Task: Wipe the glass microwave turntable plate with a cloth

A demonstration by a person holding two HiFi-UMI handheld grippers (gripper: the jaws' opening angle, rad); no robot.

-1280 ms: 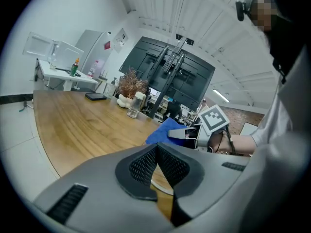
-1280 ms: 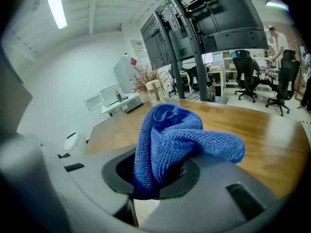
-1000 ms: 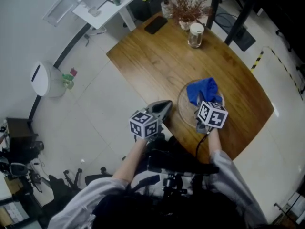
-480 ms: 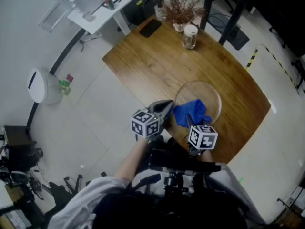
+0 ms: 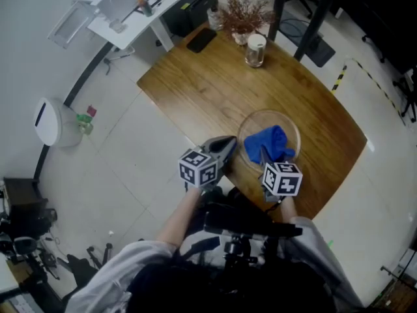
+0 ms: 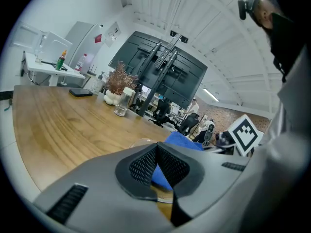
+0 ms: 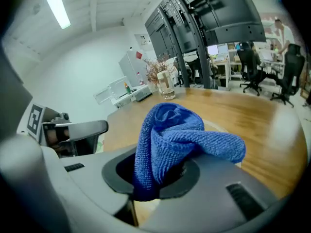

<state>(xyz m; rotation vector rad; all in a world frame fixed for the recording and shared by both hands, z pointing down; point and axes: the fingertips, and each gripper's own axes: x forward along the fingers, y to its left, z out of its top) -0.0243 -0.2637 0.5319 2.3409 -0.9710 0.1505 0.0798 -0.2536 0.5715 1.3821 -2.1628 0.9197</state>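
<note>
A round glass turntable plate (image 5: pixel 291 128) lies on the wooden table (image 5: pixel 208 83) near its front edge. A bunched blue cloth (image 5: pixel 268 142) rests on the plate's middle. My right gripper (image 5: pixel 268 158) is shut on the cloth's near end; in the right gripper view the cloth (image 7: pixel 175 140) bulges out of the jaws of this gripper (image 7: pixel 160 176) above the plate's rim (image 7: pixel 216 126). My left gripper (image 5: pixel 228 145) is shut, its tip beside the plate's left rim. In the left gripper view the left gripper (image 6: pixel 156 149) shows no object between its pads, with the cloth (image 6: pixel 182 141) behind.
A glass jar (image 5: pixel 255 49), a vase of dried flowers (image 5: pixel 241 15) and a black phone (image 5: pixel 201 39) stand at the table's far end. A white desk (image 5: pixel 130 5) lies beyond it, a white bin (image 5: pixel 49 121) on the floor at the left.
The right gripper dragged the cloth from the plate's far side to its near left rim, then back onto the middle. The left gripper has stayed in place.
</note>
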